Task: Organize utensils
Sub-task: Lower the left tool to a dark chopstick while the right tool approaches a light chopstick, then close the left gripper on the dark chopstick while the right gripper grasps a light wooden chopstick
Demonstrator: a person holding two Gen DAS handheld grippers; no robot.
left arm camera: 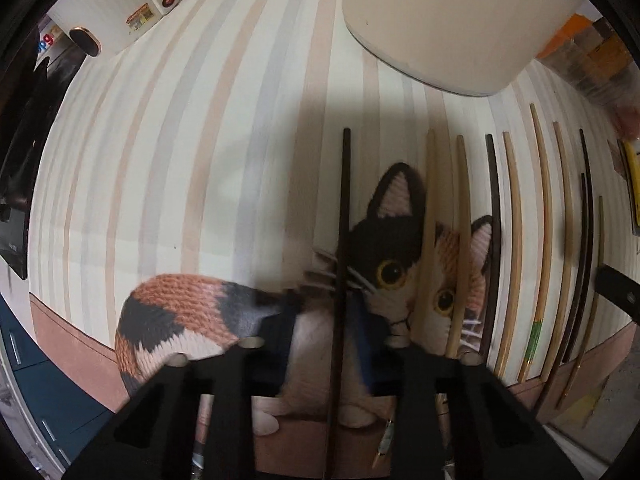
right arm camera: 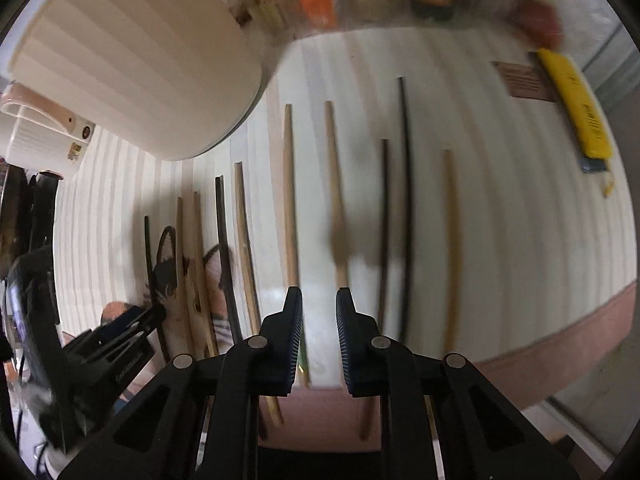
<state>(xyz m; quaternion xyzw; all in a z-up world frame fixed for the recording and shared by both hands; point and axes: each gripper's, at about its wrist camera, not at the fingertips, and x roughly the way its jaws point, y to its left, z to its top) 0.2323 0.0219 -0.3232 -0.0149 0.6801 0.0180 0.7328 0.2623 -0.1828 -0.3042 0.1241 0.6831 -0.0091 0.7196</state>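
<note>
Left wrist view. Left tongs [left arm camera: 340,320] pointed down at the worktop, clenched on one dark brown wooden chopstick [left arm camera: 343,216]; stick runs upright through the middle of the picture, between the blue pads, tips blurred. Beneath: striped cream placemat with a knitted calico cat print [left arm camera: 168,168], pink band along its near edge. Row of loose chopsticks, pale bamboo and dark wood [left arm camera: 516,248], laid side by side on the mat to the right of the held stick, roughly parallel, some crossing the cat's face. Large cream round container [left arm camera: 448,28] standing at the far right of the mat. White appliance with a red button [left arm camera: 132,4] at far left. Black tip of the other tool showing at the right edge.

Right wrist view. Right tongs [right arm camera: 319,312] pointed down over the near edge of the same mat, blue-lined pads partly closed with a clear gap between them; nothing pressed between the pads. Two pale bamboo chopsticks [right arm camera: 291,200] lying just beyond the tips, one near each pad; contact not discernible owing to blur. Dark sticks further right, one more pale stick beyond them. Left tongs visible at lower left among the sticks over the cat print. Yellow flat rectangular object [right arm camera: 576,108] on the mat at far right. Cream container at upper left.
</note>
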